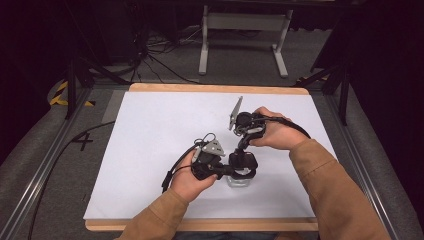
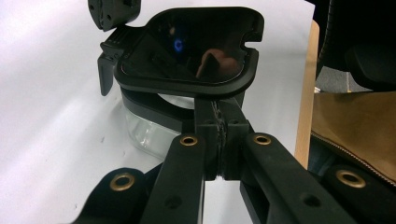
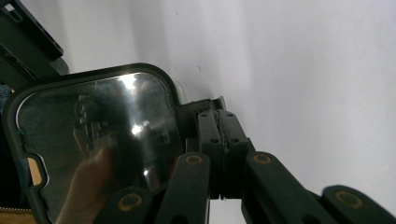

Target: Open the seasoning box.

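Both tools meet over a clear box (image 1: 239, 180) with a black lid (image 1: 243, 162) near the front edge of the white worktop (image 1: 150, 135). The box sits just beyond the left tool's (image 1: 226, 170) tips and right under the right tool (image 1: 241, 150).

In the left gripper view the left tool (image 2: 219, 122) has its jaws pressed together at the near rim of the lid (image 2: 187, 51); they appear to pinch a thin tab or edge there, though the contact itself is hidden under the rim. The lid looks lifted and tilted above the box (image 2: 149, 133), not seated flat.

In the right gripper view the right tool (image 3: 217, 122) is also pressed together, its tips against a small latch or hinge piece at the side of the lid (image 3: 93, 135). Whether it truly grips that piece I cannot tell.

Risks, as I judge them:
- Both holds sit on narrow edges. A slight twist of either hand could let a tip slip off, and the lid would drop or snap down crookedly.
- The box is light and nothing pins it. If the tools pull in different directions, it could tip or slide toward the worktop's front edge, close behind the left tool.
- The two tools are crowded together; any inward move may knock one against the other and jar the lid loose.
- Pushing down while the lid is tilted could jam one corner instead of closing it.
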The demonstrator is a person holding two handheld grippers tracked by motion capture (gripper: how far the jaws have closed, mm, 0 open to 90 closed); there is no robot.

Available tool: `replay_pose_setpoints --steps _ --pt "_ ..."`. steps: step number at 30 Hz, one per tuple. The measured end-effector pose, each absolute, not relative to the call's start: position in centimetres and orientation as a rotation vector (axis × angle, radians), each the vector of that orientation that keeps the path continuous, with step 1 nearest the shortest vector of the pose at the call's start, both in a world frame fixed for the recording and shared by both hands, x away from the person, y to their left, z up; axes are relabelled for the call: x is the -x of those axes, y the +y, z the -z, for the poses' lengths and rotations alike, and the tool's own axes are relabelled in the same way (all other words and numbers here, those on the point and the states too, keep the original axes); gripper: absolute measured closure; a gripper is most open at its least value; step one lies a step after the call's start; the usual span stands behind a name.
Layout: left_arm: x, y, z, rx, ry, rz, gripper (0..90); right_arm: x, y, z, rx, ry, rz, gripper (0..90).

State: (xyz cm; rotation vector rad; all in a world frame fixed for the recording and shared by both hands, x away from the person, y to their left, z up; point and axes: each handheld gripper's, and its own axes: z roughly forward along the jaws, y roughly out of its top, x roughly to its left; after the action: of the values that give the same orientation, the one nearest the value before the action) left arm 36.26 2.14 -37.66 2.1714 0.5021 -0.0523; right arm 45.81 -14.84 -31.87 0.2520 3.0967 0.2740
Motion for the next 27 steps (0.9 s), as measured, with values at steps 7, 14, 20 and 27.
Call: replay_pose_setpoints --steps 7,14,20,27 --pt "-36.4 2.1 37.5 -2.144 0.499 0.062 88.6 -44.9 -17.3 30.7 -0.286 3.033 -0.534 90.0" --pt "-36.4 1.9 37.1 -2.118 0.493 0.056 87.3 -43.3 -22.2 29.9 -0.367 2.931 -0.812 90.0" --pt "-36.7 1.9 36.5 -2.094 0.495 0.032 87.7 -42.0 -25.3 30.6 -0.462 2.863 -0.909 90.0" --pt "-37.6 2.1 35.5 -2.045 0.493 0.023 87.7 -39.5 -27.7 32.1 -0.534 2.777 -0.974 90.0"
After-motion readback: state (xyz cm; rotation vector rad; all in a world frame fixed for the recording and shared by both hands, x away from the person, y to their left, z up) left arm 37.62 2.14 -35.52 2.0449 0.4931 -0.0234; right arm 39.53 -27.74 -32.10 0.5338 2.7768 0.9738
